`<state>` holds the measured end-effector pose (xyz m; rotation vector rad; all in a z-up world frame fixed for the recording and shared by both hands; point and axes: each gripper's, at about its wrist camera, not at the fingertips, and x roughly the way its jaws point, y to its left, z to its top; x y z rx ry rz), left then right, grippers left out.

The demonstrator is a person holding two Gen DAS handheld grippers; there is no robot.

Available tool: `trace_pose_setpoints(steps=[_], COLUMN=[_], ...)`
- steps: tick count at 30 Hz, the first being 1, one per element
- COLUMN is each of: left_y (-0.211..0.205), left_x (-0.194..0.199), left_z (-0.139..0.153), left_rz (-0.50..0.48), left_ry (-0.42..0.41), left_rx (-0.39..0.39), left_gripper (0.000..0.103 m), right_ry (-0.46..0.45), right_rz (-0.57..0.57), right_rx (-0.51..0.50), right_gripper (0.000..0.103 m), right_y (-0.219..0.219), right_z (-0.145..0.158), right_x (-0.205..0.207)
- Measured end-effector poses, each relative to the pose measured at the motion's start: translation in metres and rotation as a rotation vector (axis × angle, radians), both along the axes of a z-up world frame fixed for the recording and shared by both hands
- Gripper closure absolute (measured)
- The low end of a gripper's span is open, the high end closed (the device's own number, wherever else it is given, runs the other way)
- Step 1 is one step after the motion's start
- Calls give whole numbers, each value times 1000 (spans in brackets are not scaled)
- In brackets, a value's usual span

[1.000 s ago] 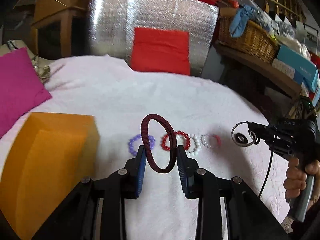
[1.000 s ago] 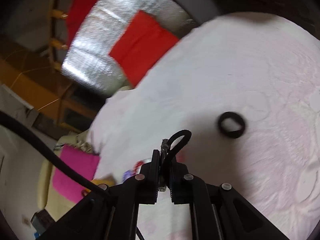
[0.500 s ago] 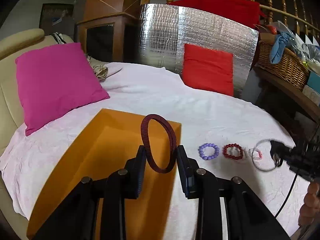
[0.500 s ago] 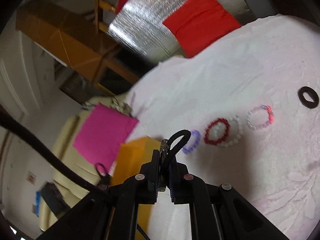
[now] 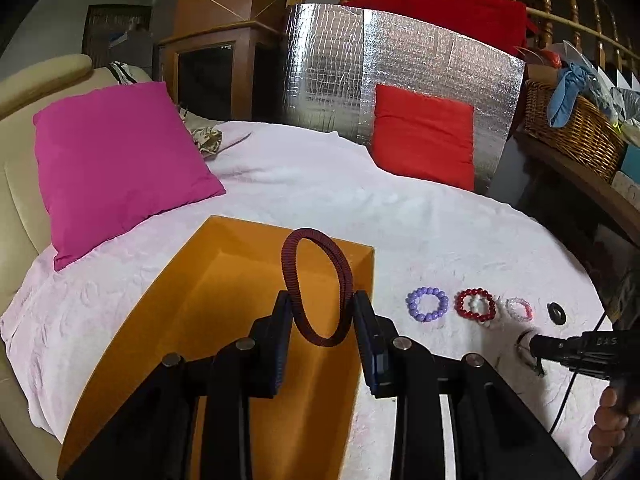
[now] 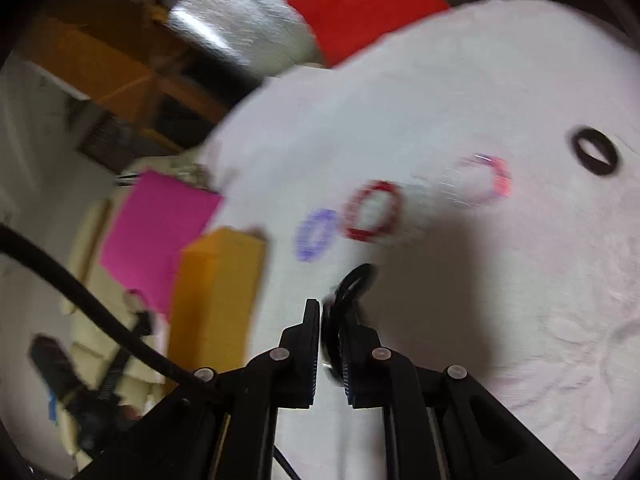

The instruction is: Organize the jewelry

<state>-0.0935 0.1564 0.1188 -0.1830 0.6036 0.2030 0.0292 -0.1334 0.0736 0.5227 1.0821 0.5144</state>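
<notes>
My left gripper (image 5: pixel 322 312) is shut on a dark maroon ribbed bangle (image 5: pixel 316 280) and holds it upright above the open orange box (image 5: pixel 192 320). On the pink-white cloth lie a purple bead bracelet (image 5: pixel 427 304), a red bead bracelet (image 5: pixel 475 305), a pink-white bead bracelet (image 5: pixel 519 309) and a black ring (image 5: pixel 557 313). My right gripper (image 6: pixel 330 312) is shut on a thin black ring piece (image 6: pixel 352 284), low over the cloth, right of the box (image 6: pixel 216 292). The right wrist view is blurred; the bracelets (image 6: pixel 372 210) and black ring (image 6: pixel 595 157) lie beyond it.
A magenta pillow (image 5: pixel 116 164) lies left on the beige sofa. A red cushion (image 5: pixel 424 136) leans on a silver foil panel (image 5: pixel 400 80) at the back. A wicker basket (image 5: pixel 572 128) sits on a shelf at the right. The right tool and hand (image 5: pixel 592 360) show at right.
My left gripper moved left and further over the orange box with the bangle. My right gripper dropped lower toward the cloth, still holding its ring piece; its view swung and blurred.
</notes>
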Motion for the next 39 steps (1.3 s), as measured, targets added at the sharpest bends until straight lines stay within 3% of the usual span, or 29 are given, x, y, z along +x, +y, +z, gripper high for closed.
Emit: trace_pose_setpoints(steps=[3,4,5,10,14,16,20,23,25,27,28,33,36,39], left_y=[-9,-13,-16,-32,-42,-46,-53,-54,-54,-54,-54,-61,-62,-60], left_x=[3,4,5,12,18,20,23,22,23,24,25,27,28,28], left_z=[1,0,0,-2,-5,-7,-8,-8,-8,-9,-10,-12,-13,-13], left_rz=[-18,-25,-31,-58,-76,-86,-106,-111,-108,-105,-104,-121,-128,-125], left_ry=[-1,0,0,10,21,26,34,34,37,41,44,52,59,62], left_rx=[3,7,10,22,29,34,44,45,44,40,34,43,45,40], left_gripper=[71,71,71,71,71,71,71,71,71,71,71,71,71,71], right_ry=[38,38,18,21,17,-1,0,62,75,53,46,-23,-63,-195], right_rz=[-50,-77,-120,-208,-79,-27,5,20,19,22,31,83,50,1], right_rx=[-33,-47,-51,-61,-66,-87,-101,-117,-129,-169,-201,-390,-579,-747], right_gripper=[62,45,42,44,57,58,66,66,64,42,30,29,30,31], right_y=[-25,-35,-48,-82,-62,-51,-44,-44,-44,-42,-34,18,47,70], right_z=[-7,-6,-5,-7,-8,-3,-5,-15,-16,-15,-16,-20,-32,-37], right_x=[9,11,11,14,12,9,6,6,3,-3,-7,-28,-37,-48])
